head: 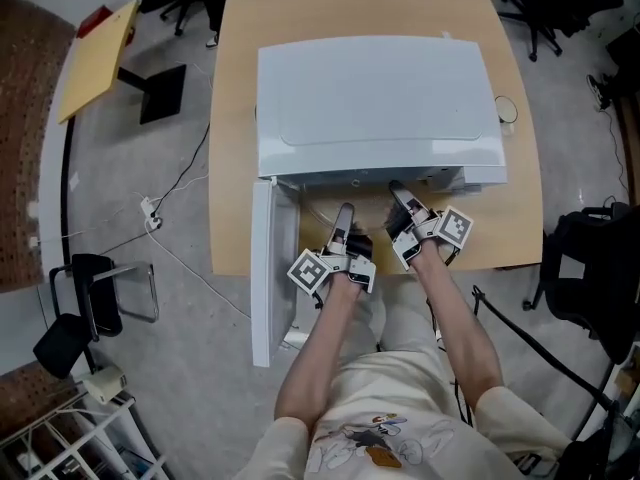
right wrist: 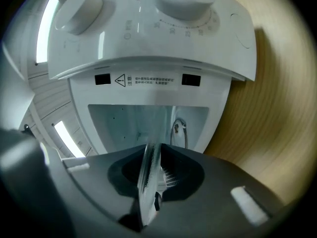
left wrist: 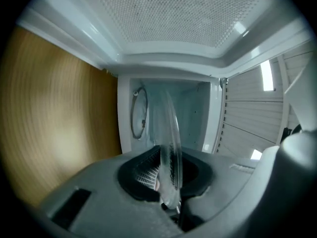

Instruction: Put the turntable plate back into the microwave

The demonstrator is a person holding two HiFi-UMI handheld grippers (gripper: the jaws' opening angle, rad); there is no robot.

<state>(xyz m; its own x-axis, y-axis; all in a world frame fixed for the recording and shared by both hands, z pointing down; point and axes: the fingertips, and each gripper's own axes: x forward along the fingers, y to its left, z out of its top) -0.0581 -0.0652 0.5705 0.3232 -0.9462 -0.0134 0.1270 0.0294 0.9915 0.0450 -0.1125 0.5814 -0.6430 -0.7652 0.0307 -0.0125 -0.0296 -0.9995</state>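
The jaws of the left gripper point(left wrist: 168, 180) are clamping the rim of the clear glass turntable plate point(left wrist: 170, 133). The jaws of the right gripper point(right wrist: 151, 182) are clamping the same plate on its opposite edge. The plate is therefore hanging between the two, showing edge-on in each gripper view, just at the mouth of the open microwave point(head: 380, 108). Inside the cavity point(left wrist: 195, 108) a roller ring point(left wrist: 139, 114) is lying on the floor, apparently waiting to carry the plate. In the head view both grippers are sitting close together at the opening, the door point(head: 262, 278) is standing wide open on the left, and the oven is resting on a wooden worktop point(head: 235, 88). The step in hand, as I am reading it, is feeding the plate into the cavity. To do it well, the person should be moving both hands inward together at the same height, so the glass is neither twisting nor slipping in either grip. The rim should be passing clear of the door frame and the cavity walls on both sides. The plate should be centring over the ring before it is lowered. The jaws should be letting go only once the glass is resting flat and not rocking, since a one-sided release is likely to tip it.
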